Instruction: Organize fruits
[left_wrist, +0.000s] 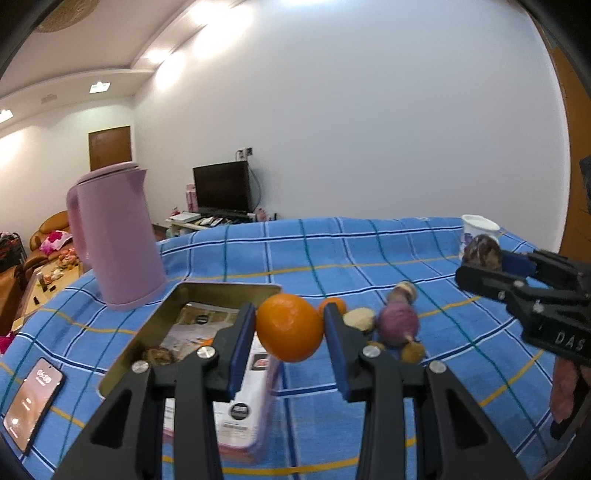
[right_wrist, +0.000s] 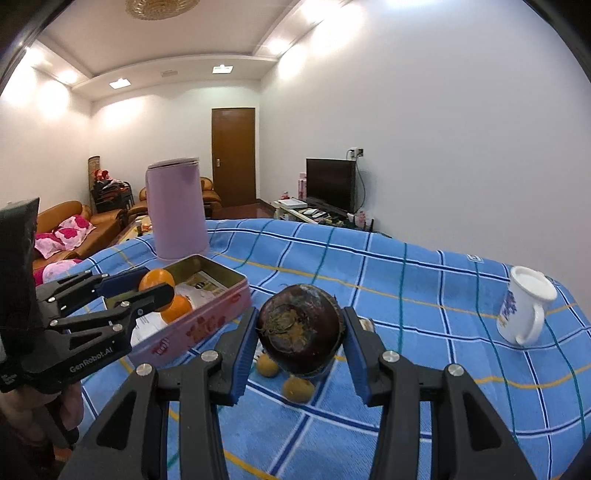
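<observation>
Left gripper (left_wrist: 290, 332) clamps the orange (left_wrist: 290, 326) at its widest pt: firm, smooth, may roll. Right gripper (right_wrist: 300, 338) grips the dark round fruit (right_wrist: 300, 328) across its middle; hard rind, prob heavier.

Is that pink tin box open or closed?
Open. The tin box has no lid on, and its inside shows: papers and an orange lying in it.

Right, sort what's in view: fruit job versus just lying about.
Job: orange in left gripper; dark round fruit in right gripper; tin box; orange in the tin; loose small fruits.
Lying about: pink kettle, mug, phone.
</observation>
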